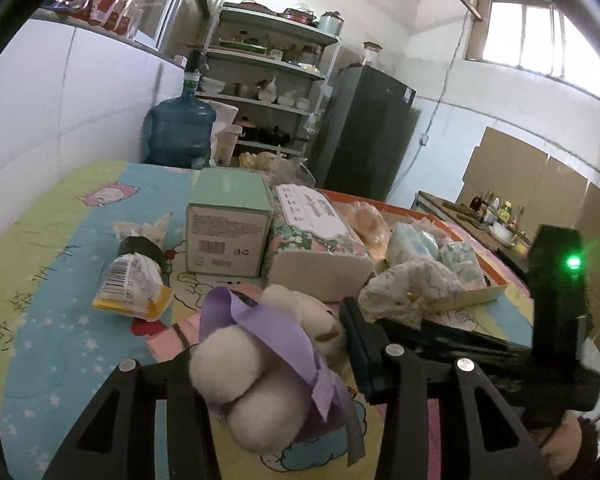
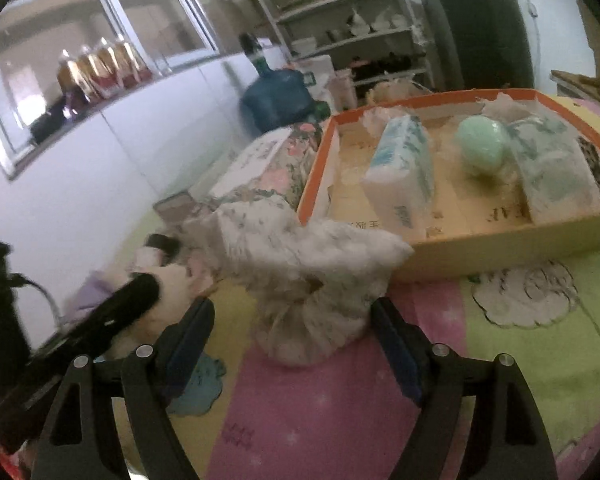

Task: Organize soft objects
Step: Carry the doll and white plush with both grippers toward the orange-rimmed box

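A white plush toy [image 1: 236,376] with a purple ribbon [image 1: 260,320] sits between the fingers of my left gripper [image 1: 268,340], which is shut on it just above the cartoon-print sheet. My right gripper [image 2: 292,312] stands open around a crumpled white floral bundle [image 2: 308,280] that rests on the sheet; its pads [image 2: 392,340] do not press on it. The bundle lies against the front corner of an orange-rimmed cardboard tray [image 2: 460,96]. In the left wrist view the right gripper's black body [image 1: 556,280] shows a green light at the right, beside the bundle [image 1: 408,284].
The tray holds tissue packs [image 2: 404,168] and a pale green egg-shaped object [image 2: 482,148]. A floral tissue pack [image 1: 316,240], a green box [image 1: 228,228] and a barcoded snack packet [image 1: 132,284] lie on the sheet. A blue water jug [image 1: 180,128], shelves and a dark fridge stand behind.
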The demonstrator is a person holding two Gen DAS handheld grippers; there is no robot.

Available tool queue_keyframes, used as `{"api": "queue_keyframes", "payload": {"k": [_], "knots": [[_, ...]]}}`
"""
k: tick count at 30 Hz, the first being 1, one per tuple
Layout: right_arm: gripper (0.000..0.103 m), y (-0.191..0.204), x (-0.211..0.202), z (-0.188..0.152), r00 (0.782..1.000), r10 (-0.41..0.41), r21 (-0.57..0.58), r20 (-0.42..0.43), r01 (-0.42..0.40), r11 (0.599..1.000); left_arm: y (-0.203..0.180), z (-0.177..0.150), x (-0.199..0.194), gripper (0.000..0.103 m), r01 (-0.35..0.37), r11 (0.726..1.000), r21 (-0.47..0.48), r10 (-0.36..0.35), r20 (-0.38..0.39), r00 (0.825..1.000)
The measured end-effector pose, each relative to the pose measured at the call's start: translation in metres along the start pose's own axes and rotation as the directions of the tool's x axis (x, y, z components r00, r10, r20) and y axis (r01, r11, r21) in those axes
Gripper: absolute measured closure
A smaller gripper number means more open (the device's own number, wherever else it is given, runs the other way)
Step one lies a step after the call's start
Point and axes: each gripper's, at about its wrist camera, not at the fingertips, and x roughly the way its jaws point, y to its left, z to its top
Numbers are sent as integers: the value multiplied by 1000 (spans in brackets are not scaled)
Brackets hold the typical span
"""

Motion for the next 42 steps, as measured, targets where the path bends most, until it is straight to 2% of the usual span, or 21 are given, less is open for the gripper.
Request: {"api": "queue_keyframes", "payload": {"k": [2, 3, 4, 5, 6, 17, 34, 42], "knots": [[22, 5, 3, 0, 999, -31, -26, 5, 31, 999, 0, 0, -3, 58, -1, 1000, 3, 1, 10, 1000], [32, 6, 3, -1, 999, -45, -32, 11, 46, 998, -1, 1, -3, 58, -1, 1000, 4, 1, 13, 1000], [64, 7, 1, -1, 997, -69, -42, 24, 70, 997, 0, 1, -3, 58, 0, 1000, 4, 0, 15, 1000], [78, 6, 0, -4, 996, -82, -50, 26, 83, 995, 0, 1, -3, 58, 4, 1000, 1, -4, 16, 1000], [84, 6, -1, -6, 996, -85, -56, 30, 87, 995, -1, 1, -4, 58, 8, 1000, -1, -8, 18, 1000], [86, 2, -36, -13, 994, -14, -60, 107, 20, 998, -8, 1, -15, 58, 24, 1000, -3, -24, 50, 998], [86, -14, -83, -16, 981, -8, -33, 195, 15, 999, -37, 8, -40, 58, 31, 998, 54, -36, 108, 994], [86, -23, -96, -17, 977, -23, -16, 214, 27, 999, -47, 9, -38, 58, 46, 996, 74, -53, 99, 994]]}}
